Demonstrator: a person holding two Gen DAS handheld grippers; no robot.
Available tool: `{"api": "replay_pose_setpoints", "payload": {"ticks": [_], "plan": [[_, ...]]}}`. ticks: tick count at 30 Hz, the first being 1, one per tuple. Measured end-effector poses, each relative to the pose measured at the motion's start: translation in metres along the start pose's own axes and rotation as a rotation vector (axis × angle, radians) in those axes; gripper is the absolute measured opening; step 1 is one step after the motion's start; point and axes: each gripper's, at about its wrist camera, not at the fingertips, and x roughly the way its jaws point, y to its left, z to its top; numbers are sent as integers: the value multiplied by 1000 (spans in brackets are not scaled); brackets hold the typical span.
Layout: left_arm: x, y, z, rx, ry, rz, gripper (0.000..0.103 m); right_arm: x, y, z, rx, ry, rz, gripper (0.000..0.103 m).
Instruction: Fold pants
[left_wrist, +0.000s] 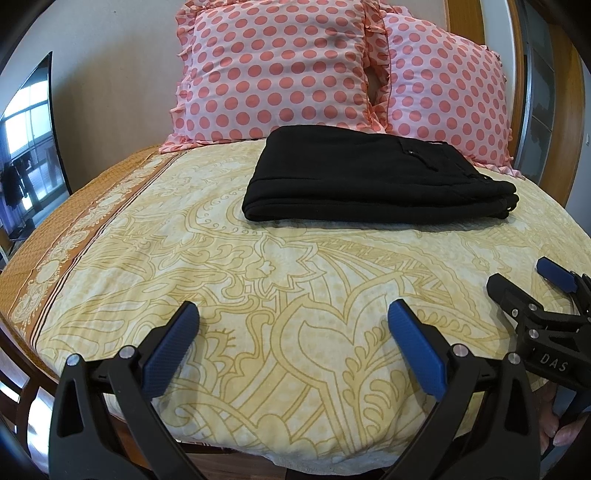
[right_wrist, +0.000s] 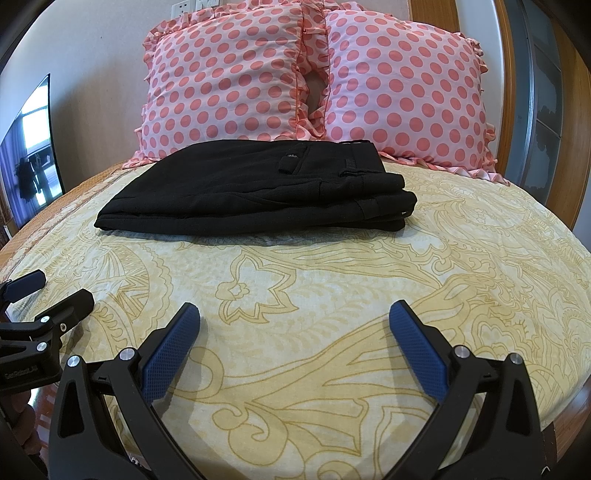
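Note:
Black pants (left_wrist: 373, 177) lie folded in a flat stack on the yellow patterned bedspread (left_wrist: 258, 295), just in front of the pillows; they also show in the right wrist view (right_wrist: 258, 192), with the waistband and a back pocket on top at the right. My left gripper (left_wrist: 293, 314) is open and empty above the near part of the bed, well short of the pants. My right gripper (right_wrist: 295, 314) is open and empty too, beside the left one. It shows at the right edge of the left wrist view (left_wrist: 517, 280), and the left gripper shows at the left edge of the right wrist view (right_wrist: 61, 286).
Two pink polka-dot pillows (left_wrist: 277, 70) (left_wrist: 443, 92) lean against the wall behind the pants. A dark screen (left_wrist: 29, 140) stands at the left of the bed. A wooden frame (left_wrist: 569, 122) rises at the right. The bed's near edge (left_wrist: 236, 450) curves below my grippers.

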Motion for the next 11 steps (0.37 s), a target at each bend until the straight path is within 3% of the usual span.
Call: {"api": "replay_pose_setpoints", "payload": {"ticks": [11], "plan": [[3, 1, 2, 11, -1, -15, 101, 0, 0, 0, 0, 0, 0, 102]]}}
